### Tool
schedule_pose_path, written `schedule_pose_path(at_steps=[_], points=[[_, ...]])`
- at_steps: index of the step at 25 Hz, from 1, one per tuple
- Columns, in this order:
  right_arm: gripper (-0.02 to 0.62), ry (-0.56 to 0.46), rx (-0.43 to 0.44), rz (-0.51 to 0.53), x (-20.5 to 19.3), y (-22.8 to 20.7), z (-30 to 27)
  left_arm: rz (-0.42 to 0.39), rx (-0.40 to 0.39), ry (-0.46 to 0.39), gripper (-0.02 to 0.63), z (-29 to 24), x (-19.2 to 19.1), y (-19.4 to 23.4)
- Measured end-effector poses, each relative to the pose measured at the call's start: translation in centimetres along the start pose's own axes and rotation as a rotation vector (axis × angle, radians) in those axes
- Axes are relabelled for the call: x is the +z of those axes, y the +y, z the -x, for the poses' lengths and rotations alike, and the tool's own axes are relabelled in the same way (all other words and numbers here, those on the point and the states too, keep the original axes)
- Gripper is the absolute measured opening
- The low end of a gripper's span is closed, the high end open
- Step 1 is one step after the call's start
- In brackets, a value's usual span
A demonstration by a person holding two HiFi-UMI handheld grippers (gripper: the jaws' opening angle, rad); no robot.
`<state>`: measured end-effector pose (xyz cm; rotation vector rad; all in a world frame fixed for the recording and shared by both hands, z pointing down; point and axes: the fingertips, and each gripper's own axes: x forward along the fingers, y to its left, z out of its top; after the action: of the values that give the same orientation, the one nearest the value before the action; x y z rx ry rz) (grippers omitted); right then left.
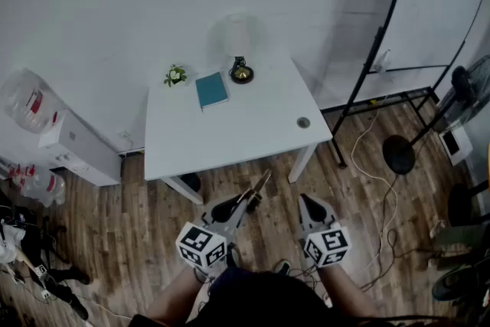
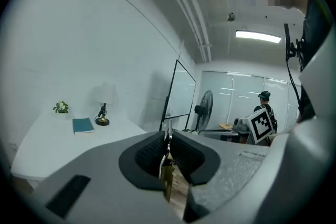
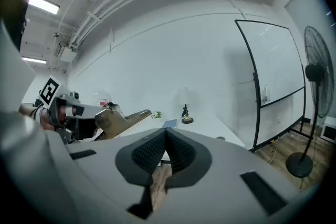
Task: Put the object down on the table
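The slim brass-coloured tool (image 1: 259, 186), clamped edge-on in the left gripper (image 1: 246, 203) short of the white table (image 1: 253, 130), is best carried over bare tabletop and lowered flat before release; the right gripper (image 1: 306, 201) is closed on nothing

Bench (image 1: 253, 135): white, rectangular, set against the wall.
Back left: small potted plant (image 1: 175, 75).
Back middle: teal book (image 1: 211, 89), lying flat.
Beside book, right: lamp (image 1: 240, 71), dark base, pale shade.
Right edge: small grey disc (image 1: 304, 122), well apart from the rest.
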<state>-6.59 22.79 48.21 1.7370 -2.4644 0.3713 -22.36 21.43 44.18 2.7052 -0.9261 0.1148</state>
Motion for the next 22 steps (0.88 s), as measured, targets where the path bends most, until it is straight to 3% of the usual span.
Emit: schedule_pose_path(at_steps=[5,14,22], points=[[0.005,-0.046,-0.010,0.058,2.6,4.5,-3.3,0.017,0.029,-0.036,0.032,4.2,1.3,6.1],[0.006,-0.146,-0.074,0.135,9.1,8.9,-9.2,-0.013,0.014,-0.192,0.032,7.7,8.0,14.9],[0.006,-0.145,-0.154,0.221,10.8,11.2,-11.5,0.016,-0.030,-0.220,0.032,8.1,9.1,20.4]])
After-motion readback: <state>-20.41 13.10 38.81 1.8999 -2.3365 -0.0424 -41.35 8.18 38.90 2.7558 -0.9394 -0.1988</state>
